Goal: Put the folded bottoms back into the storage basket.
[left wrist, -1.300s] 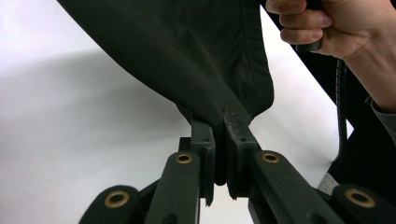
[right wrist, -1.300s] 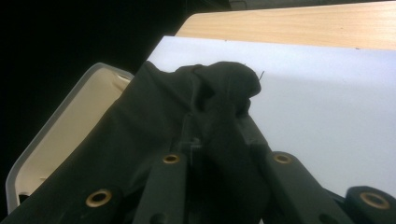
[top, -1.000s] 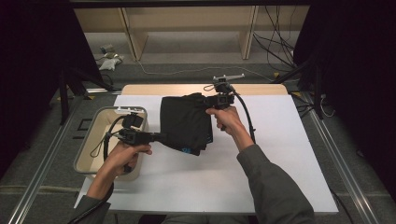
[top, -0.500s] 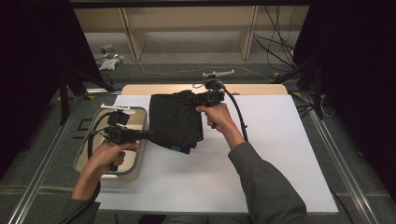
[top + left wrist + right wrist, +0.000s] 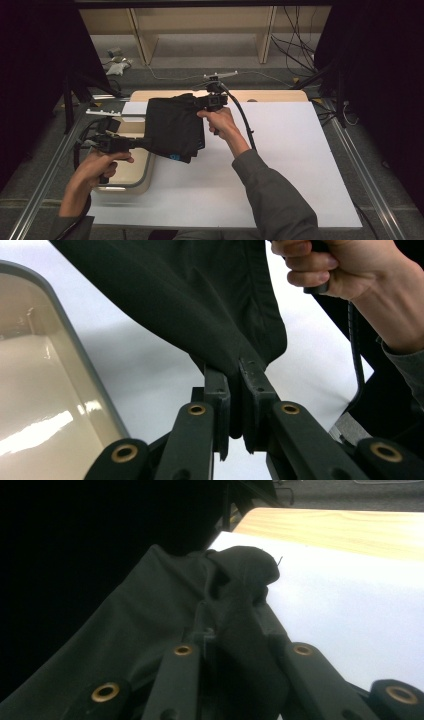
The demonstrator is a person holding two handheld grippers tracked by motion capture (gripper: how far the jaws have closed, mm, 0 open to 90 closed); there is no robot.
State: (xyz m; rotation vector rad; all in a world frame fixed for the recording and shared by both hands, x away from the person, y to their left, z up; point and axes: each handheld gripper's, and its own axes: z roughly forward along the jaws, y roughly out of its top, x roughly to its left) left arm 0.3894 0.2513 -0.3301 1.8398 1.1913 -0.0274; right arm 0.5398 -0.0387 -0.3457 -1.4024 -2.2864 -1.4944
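- The folded black fabric garment (image 5: pixel 172 127) hangs in the air between the two grippers, spread out above the left part of the white worktop (image 5: pixel 280 165), its left edge over the rim of the beige plastic tub (image 5: pixel 131 172).
- The left gripper (image 5: pixel 142 144) sits at about nine o'clock of the garment, pointing level toward three o'clock; its jaws are clenched on a bunched corner of the cloth, which the left gripper view (image 5: pixel 239 365) shows pinched between the two black pads.
- The left hand (image 5: pixel 100 165) wraps the gripper's handle from below, with the forearm running in from seven o'clock of the high view, over the tub.
- The right gripper (image 5: pixel 202 102) is at about one o'clock of the garment, pointing toward nine o'clock; its jaws are closed on a wad of the black fabric, seen in the right gripper view (image 5: pixel 240 615) bulging up between them.
- The right hand (image 5: pixel 220 122) grips its handle in a fist, wrist bent, and the grey-sleeved forearm (image 5: pixel 272 195) reaches in from five o'clock.
- The tub stands at the left edge of the worktop, below the left hand.
- A small blue tag (image 5: pixel 176 156) shows at the garment's lower edge, near six o'clock.
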